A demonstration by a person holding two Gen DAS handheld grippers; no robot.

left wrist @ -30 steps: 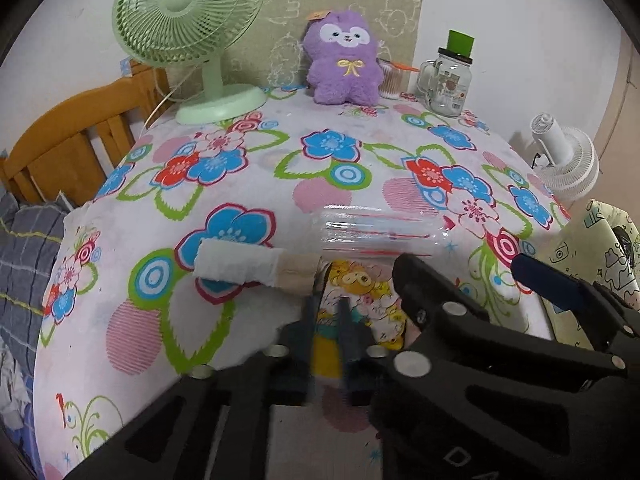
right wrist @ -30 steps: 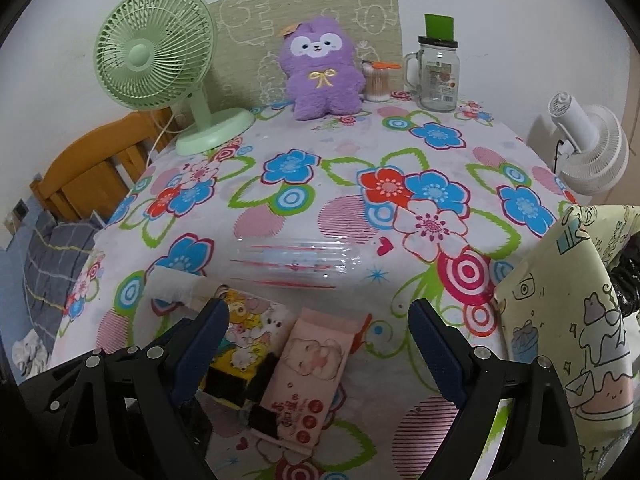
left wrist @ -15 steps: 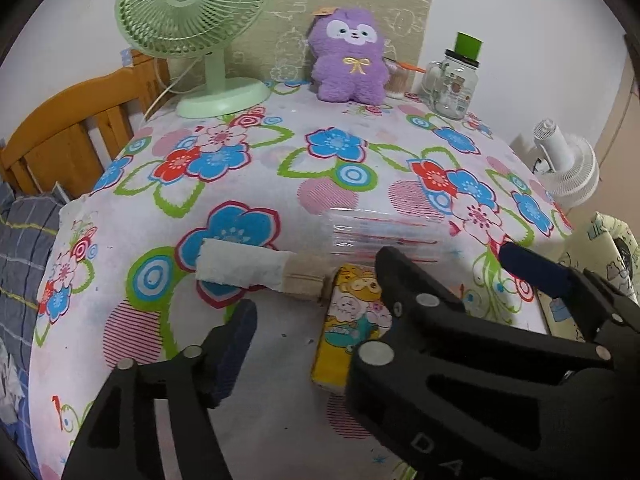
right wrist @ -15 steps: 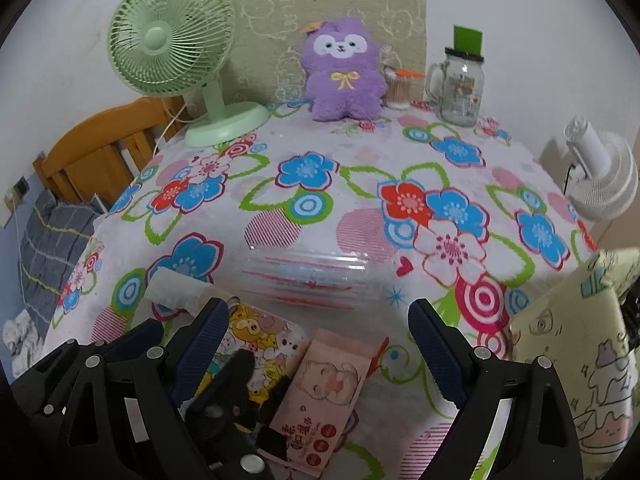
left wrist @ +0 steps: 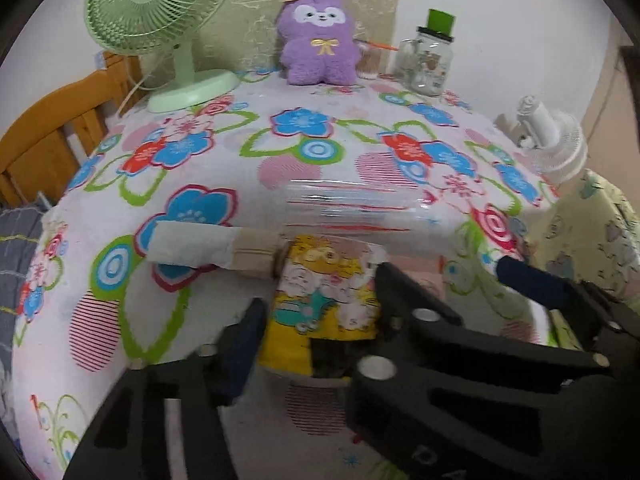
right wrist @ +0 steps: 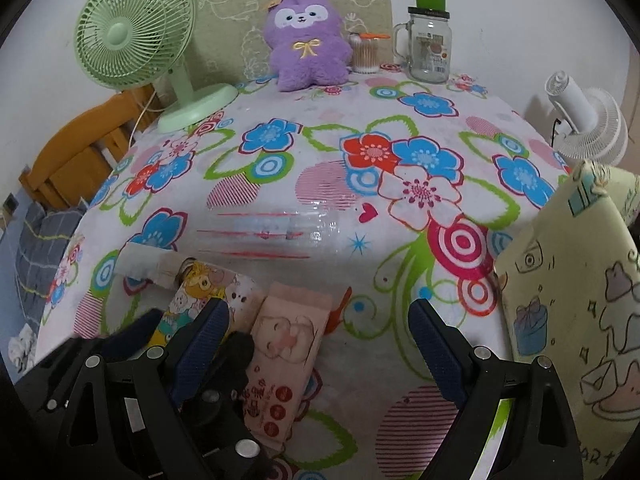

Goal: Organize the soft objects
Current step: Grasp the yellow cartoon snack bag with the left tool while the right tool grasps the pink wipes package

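Observation:
A yellow cartoon tissue pack [left wrist: 324, 292] lies on the flowered tablecloth [left wrist: 192, 300] near the front edge. My left gripper [left wrist: 288, 352] straddles its near end and its jaws are closing, with the pads not clearly pressing on it. Beside it to the right lies a pink tissue pack [right wrist: 288, 340]. My right gripper [right wrist: 318, 336] hangs open above the pink pack, which sits toward its left finger. A white roll with a tan end [left wrist: 208, 248] touches the yellow pack's far left corner. A purple plush toy [right wrist: 306, 40] sits at the back.
A clear plastic pack with red stripes [right wrist: 272, 232] lies just beyond the tissue packs. A green fan [right wrist: 136, 36], a swab jar [right wrist: 366, 54] and a glass mug [right wrist: 428, 52] line the back. A yellow cushion [right wrist: 580, 300], white fan [right wrist: 588, 124] and wooden chair [left wrist: 52, 132] flank the table.
My left gripper was shut at the yellow pack's near end, then opened wide, and now its jaws have narrowed around the pack. The right gripper stays open and has sunk slightly.

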